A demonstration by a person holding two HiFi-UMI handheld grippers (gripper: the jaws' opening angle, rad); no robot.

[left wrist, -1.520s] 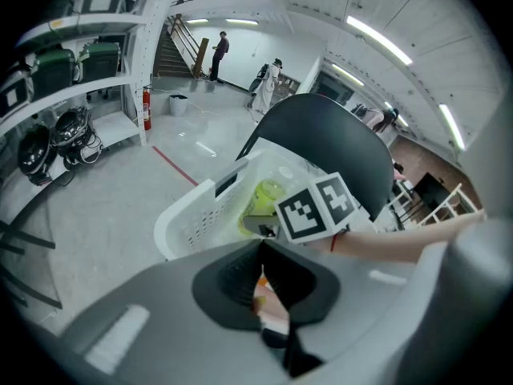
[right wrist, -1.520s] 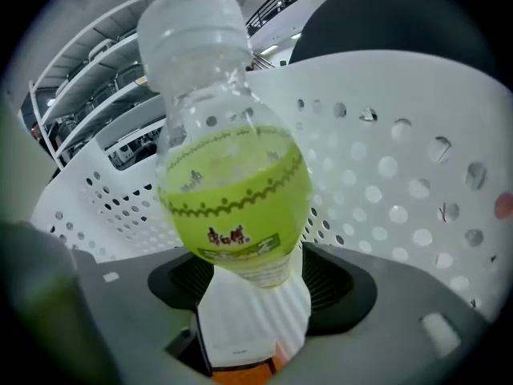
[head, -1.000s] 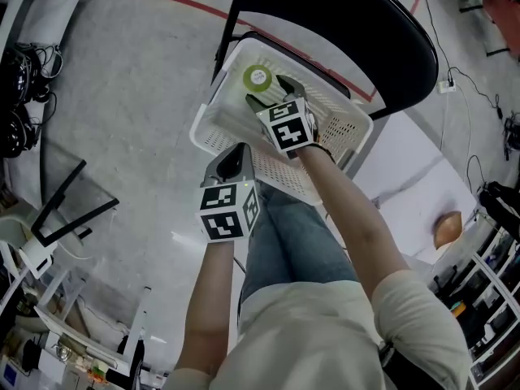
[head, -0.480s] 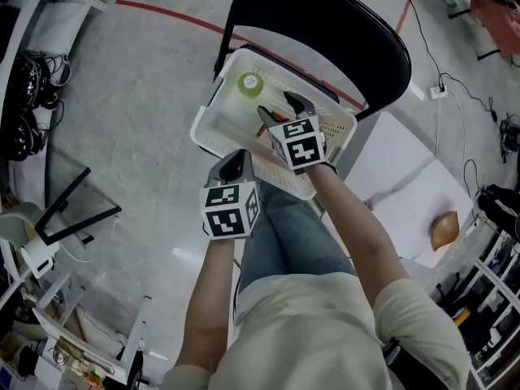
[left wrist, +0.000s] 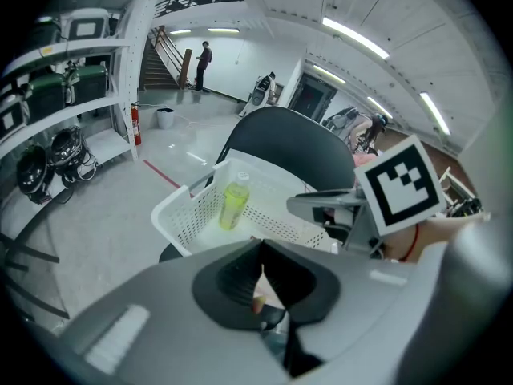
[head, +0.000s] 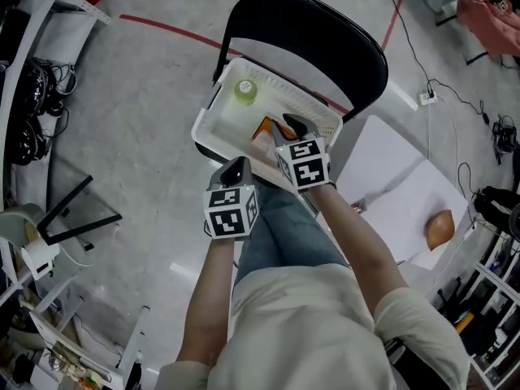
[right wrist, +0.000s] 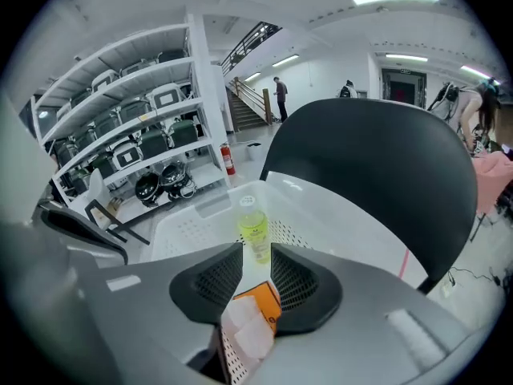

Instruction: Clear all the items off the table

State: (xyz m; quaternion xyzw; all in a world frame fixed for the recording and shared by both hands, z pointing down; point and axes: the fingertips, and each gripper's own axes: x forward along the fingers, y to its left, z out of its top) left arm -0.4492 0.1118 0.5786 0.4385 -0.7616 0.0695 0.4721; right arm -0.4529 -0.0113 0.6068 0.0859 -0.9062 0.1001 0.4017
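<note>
Right gripper (head: 291,125): your jaws stand partly apart and have just been closing, with nothing pinched. The gap between the pads is bare. The orange packet (right wrist: 258,307) that lines up with the gap lies below the tips on the basket floor, clear of both pads. This reads as a drop already made, so there is no reason to hold the jaws wide.

Directly under and ahead of those tips is the white basket (head: 213,112), on the seat of the black chair (head: 325,39). It probably sits there as the bin for what comes off the table. Past the packet, at the basket's far corner from your tips, is the green bottle (head: 245,90). I cannot tell whether it is upright or leaning.

Left gripper (head: 236,167): it is just beside the right one and nearer your body, tips at the basket's near rim. The jaws are fully together and hold nothing. Likely it is parked clear so the right has room.

Farther out, well apart to the right of your right gripper, is the white table (head: 398,193). A brown rounded item (head: 439,228) rests on it, so the clearing is not finished. The next reach likely goes that way.
</note>
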